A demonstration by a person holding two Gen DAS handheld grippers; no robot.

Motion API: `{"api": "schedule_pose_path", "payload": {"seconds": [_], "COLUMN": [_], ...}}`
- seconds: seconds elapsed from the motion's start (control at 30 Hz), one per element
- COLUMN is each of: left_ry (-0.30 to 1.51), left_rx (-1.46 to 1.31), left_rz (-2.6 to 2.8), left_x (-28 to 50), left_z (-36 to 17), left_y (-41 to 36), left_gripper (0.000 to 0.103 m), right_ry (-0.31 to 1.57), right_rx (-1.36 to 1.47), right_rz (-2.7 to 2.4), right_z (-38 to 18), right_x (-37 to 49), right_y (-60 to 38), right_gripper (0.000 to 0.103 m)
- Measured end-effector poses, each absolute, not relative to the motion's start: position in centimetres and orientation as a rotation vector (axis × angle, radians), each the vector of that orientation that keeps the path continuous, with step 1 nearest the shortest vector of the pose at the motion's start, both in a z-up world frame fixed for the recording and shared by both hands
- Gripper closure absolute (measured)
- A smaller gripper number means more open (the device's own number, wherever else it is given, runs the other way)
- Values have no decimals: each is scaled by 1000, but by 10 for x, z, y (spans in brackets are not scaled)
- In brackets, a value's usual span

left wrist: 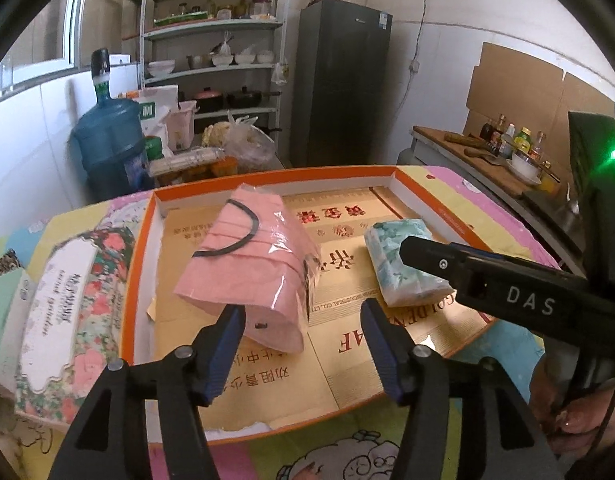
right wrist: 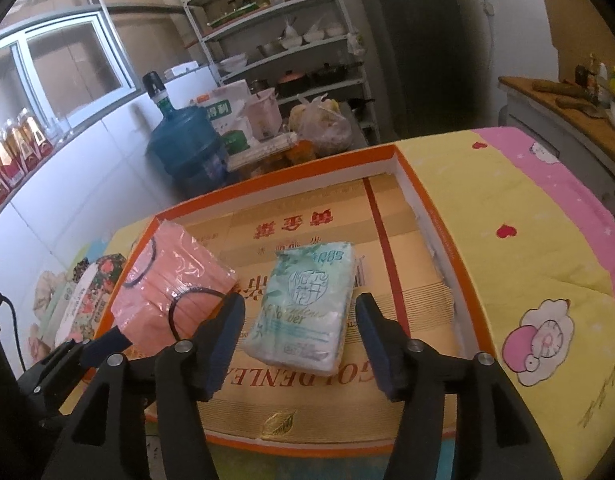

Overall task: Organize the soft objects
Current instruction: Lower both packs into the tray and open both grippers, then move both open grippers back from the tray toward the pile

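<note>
An orange-rimmed cardboard tray [left wrist: 139, 236] [right wrist: 423, 200] lies on the table. Inside it are a pink pack of face masks in clear plastic [left wrist: 251, 264] [right wrist: 167, 284] at the left and a green-white tissue pack [left wrist: 403, 264] [right wrist: 307, 308] at the right. My left gripper [left wrist: 303, 316] is open, just in front of the mask pack, holding nothing. My right gripper [right wrist: 299, 308] is open, its fingertips on either side of the near end of the tissue pack, not closed on it. It shows in the left wrist view as a black body [left wrist: 507, 284] over the tissue pack.
A floral tissue box [left wrist: 71, 300] [right wrist: 87, 300] lies left of the tray on the cartoon-print tablecloth [right wrist: 527, 260]. Behind the table stand a blue water jug [left wrist: 107, 140], a metal shelf rack [left wrist: 215, 60] and a dark fridge [left wrist: 339, 88]. A counter with bottles [left wrist: 507, 148] is at the right.
</note>
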State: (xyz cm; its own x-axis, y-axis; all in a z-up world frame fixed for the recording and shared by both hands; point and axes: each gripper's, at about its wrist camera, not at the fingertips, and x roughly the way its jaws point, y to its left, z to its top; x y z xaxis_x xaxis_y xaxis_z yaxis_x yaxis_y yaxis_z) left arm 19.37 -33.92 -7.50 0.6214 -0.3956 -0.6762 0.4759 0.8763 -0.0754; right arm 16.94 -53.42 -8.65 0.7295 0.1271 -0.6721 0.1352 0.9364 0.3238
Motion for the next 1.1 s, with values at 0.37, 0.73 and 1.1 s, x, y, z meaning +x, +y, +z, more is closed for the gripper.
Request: {"api": "schedule_pose_path", "payload": {"seconds": [0.37, 0.73, 1.1], "left_ry": [652, 597, 556], "left_rx": [147, 131, 107], "left_rz": [-466, -435, -366], "left_x": [163, 131, 106], "left_z": [-45, -21, -3], "left_y": [-319, -286, -238], "left_gripper": [43, 43, 43], "right_ry": [700, 627, 565], "right_rx": [367, 340, 285], "right_rz": [-39, -76, -94], "right_z": [-66, -36, -7], "right_x": [140, 101, 68], "right_y": [-523, -497, -456], "right_gripper": [42, 42, 41]}}
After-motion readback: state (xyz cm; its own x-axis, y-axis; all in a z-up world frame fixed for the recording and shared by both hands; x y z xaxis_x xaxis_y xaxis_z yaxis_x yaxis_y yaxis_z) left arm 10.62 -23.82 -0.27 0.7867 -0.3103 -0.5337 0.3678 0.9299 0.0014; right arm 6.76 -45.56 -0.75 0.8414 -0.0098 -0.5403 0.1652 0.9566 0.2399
